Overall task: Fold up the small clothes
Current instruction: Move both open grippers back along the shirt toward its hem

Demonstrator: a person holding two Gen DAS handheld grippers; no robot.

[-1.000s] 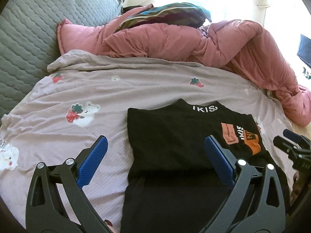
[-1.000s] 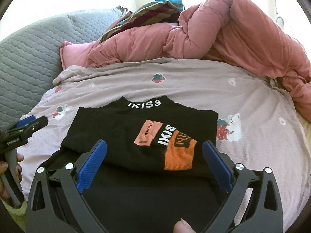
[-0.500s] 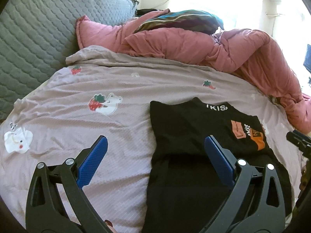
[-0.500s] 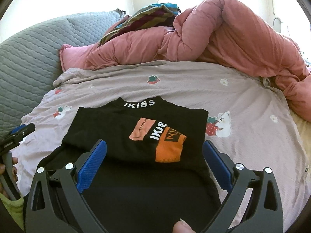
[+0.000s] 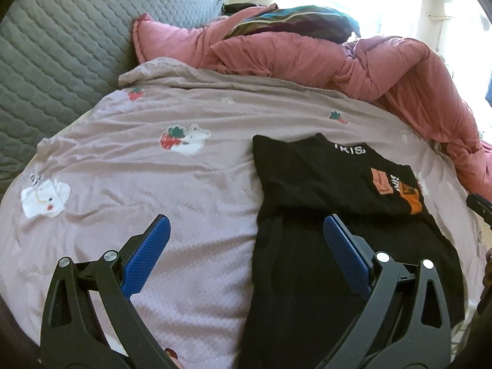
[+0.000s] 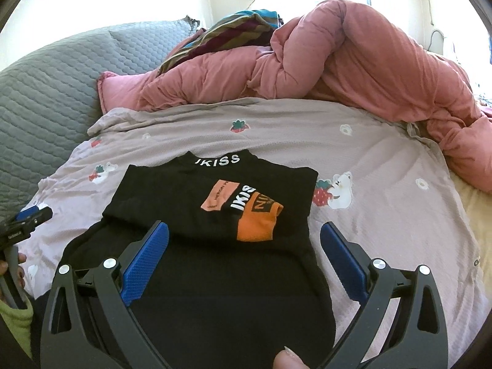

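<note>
One black IKISS shirt (image 6: 215, 203) on your bedsheet (image 6: 369, 160): right view shows its orange patch whole. Your left gripper (image 5: 246, 246) and right gripper (image 6: 244, 246) both gape, empty.

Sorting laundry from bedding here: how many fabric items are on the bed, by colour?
Black: 1, the shirt
Pink: 1, the bunched comforter
Mauve: 1, the printed sheet
Grey: 1, the quilted cover
Striped multicolour: 1, the cloth on the comforter
Total: 5
</note>
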